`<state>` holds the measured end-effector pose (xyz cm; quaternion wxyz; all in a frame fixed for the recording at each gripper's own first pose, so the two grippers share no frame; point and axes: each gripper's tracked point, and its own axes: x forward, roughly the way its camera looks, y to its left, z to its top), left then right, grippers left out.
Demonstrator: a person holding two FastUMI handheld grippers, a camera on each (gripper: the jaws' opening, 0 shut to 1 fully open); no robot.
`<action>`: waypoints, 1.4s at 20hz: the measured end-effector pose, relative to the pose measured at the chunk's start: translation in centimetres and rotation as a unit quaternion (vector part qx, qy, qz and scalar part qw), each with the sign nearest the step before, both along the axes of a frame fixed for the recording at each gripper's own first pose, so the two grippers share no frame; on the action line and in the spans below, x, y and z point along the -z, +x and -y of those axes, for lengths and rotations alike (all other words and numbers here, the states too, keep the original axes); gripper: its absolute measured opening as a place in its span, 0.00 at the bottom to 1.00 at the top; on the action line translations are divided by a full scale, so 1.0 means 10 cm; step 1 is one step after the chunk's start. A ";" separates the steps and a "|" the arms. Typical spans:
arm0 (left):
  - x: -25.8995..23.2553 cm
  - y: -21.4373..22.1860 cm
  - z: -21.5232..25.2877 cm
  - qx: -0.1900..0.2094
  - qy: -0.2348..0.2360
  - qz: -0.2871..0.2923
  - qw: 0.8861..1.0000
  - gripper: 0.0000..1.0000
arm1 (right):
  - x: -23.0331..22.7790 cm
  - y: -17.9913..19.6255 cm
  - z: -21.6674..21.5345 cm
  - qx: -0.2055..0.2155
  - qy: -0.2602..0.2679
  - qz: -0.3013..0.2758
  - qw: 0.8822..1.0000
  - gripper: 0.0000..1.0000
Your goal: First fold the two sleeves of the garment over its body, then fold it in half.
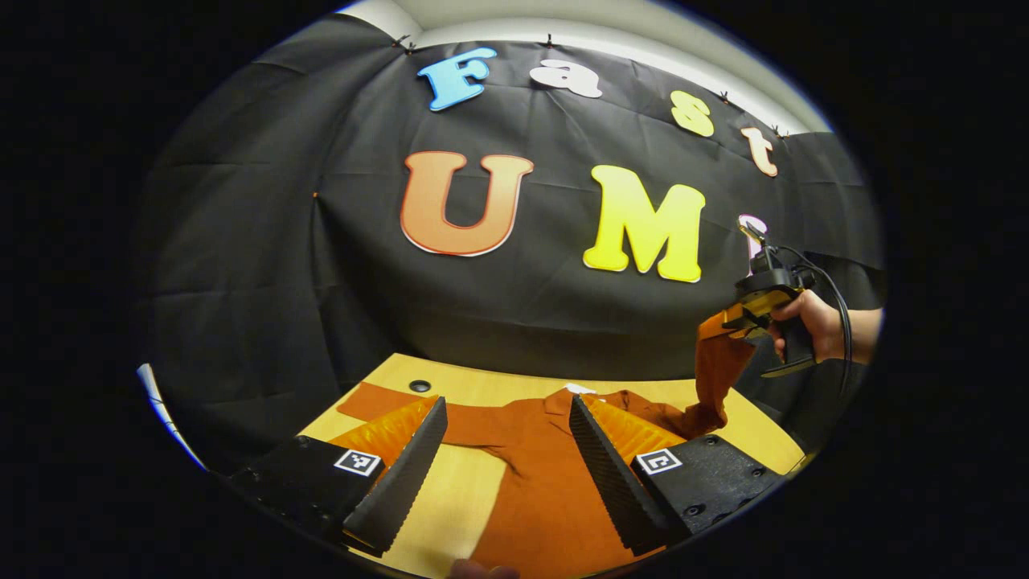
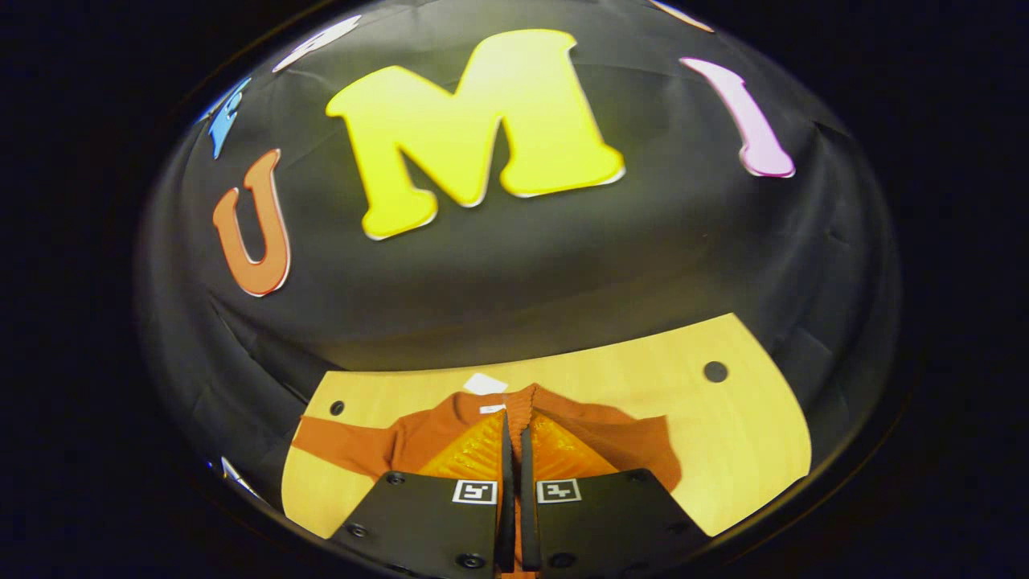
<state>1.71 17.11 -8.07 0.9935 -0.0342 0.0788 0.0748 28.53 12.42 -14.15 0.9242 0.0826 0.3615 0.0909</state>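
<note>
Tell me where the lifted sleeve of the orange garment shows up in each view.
Left gripper view: the lifted sleeve hangs at the right, held up off the table by the right hand-held gripper.
Right gripper view: it is the strip of cloth at bottom centre, running up from between the closed fingers.
Shared landmark: the white neck label at the collar.

A light wooden table (image 2: 748, 434) with round holes (image 2: 715, 371) in its top carries a rust-orange garment (image 1: 547, 474), one sleeve (image 1: 378, 400) spread flat across the wood.
</note>
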 end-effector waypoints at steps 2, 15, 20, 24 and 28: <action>0.02 -0.08 -0.22 -0.015 0.002 0.002 1.000 0.99 | 0.19 0.02 -0.47 -0.025 0.004 -0.008 1.000 0.04; 0.28 -0.41 -0.97 -0.096 -0.022 -0.023 0.995 0.97 | 2.29 0.12 -2.11 -0.124 -0.066 -0.116 0.983 0.03; 0.28 -0.42 -1.02 -0.108 -0.023 -0.026 0.994 0.97 | 2.45 0.05 -2.49 -0.125 -0.014 -0.129 0.984 0.32; 0.25 -0.32 -1.03 -0.102 -0.020 -0.024 0.994 0.97 | 2.18 0.03 -2.45 -0.121 0.001 -0.119 0.986 0.61; 0.24 -0.13 -1.15 -0.094 -0.011 -0.019 0.995 0.97 | 1.75 -0.14 -2.23 -0.135 0.011 -0.089 0.987 0.72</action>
